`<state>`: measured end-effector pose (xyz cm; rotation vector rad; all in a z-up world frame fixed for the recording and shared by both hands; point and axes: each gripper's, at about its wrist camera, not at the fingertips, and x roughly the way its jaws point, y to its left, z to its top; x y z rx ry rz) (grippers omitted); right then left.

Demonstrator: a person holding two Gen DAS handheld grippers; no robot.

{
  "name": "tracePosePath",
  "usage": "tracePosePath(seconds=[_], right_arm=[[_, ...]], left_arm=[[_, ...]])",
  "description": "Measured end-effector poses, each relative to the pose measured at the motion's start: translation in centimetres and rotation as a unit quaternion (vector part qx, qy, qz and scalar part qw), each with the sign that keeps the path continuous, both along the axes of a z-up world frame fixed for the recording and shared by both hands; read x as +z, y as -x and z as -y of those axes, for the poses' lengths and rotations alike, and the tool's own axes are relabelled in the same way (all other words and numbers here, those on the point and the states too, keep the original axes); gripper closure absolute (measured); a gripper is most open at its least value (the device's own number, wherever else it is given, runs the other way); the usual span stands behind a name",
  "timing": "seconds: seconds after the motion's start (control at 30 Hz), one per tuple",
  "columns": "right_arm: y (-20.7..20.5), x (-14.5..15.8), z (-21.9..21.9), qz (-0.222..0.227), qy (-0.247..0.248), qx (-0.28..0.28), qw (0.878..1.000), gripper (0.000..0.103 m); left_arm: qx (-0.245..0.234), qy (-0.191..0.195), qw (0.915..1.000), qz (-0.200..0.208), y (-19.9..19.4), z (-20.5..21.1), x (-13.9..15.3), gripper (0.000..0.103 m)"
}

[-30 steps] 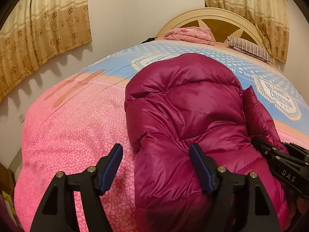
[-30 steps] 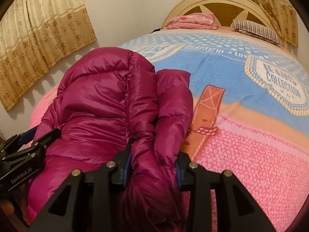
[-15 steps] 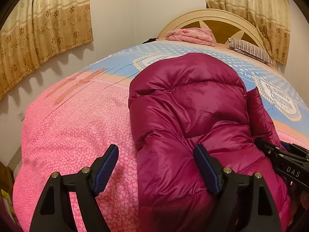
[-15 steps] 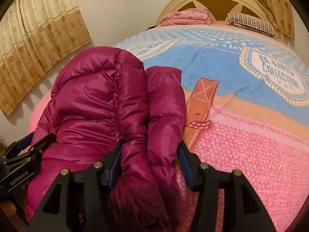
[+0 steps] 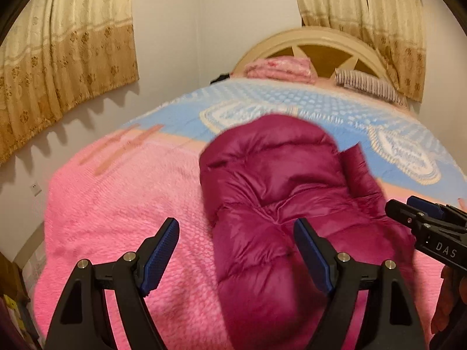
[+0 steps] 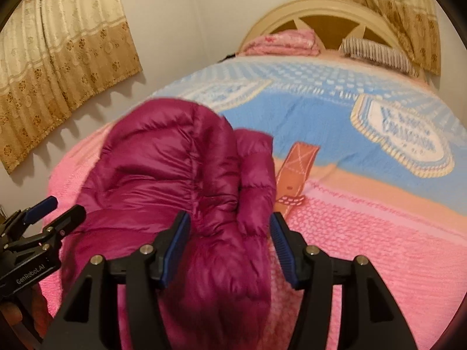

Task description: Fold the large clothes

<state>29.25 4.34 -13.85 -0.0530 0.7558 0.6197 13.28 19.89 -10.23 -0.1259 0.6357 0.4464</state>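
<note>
A magenta puffer jacket (image 5: pixel 280 210) lies bundled on the pink near half of my working surface, a bed (image 5: pixel 116 204) whose blanket turns blue toward the arched headboard (image 5: pixel 318 40). On my left there is open pink blanket out to the bed's rounded edge, where the wall and a gold curtain (image 5: pixel 64 58) stand close; on my right, seen from the right camera, the blanket runs wide and bare, past a printed brown strap just beside the jacket's sleeve. A folded pink cloth (image 5: pixel 280 68) and a striped pillow (image 5: pixel 364 86) sit far off at the headboard, well apart from the jacket. My left claw (image 5: pixel 236 256) stands wide open over the jacket's left edge, one blue pad over bare blanket, the other over the puffy fabric, neither pressing on it. My right claw (image 6: pixel 230 250) is opening; the folded sleeve and the jacket's right side bulge up between its blue pads, and I see the fabric no longer pinched, with a gap on the right pad's side. Each claw shows at the edge of the other's view, the jacket lying between them.
</note>
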Motion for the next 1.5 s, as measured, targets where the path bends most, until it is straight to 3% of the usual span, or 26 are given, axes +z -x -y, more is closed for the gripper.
tracePosePath(seconds=[0.27,0.47,1.5], right_arm=[[5.7,5.1,3.0,0.057,-0.029,-0.004,0.998,0.029],[7.8,7.4,3.3,0.084,-0.043,0.000,0.996,0.028],[9.5,8.3,3.7,0.103,-0.048,0.009,0.993,0.027]], left_arm=[[-0.012,-0.043,0.9975,0.054,5.8,2.5,5.7,0.022],[-0.011,-0.045,0.9955,0.083,7.4,3.0,7.9,0.022],[-0.013,-0.034,0.9953,0.090,7.8,2.4,8.3,0.022]])
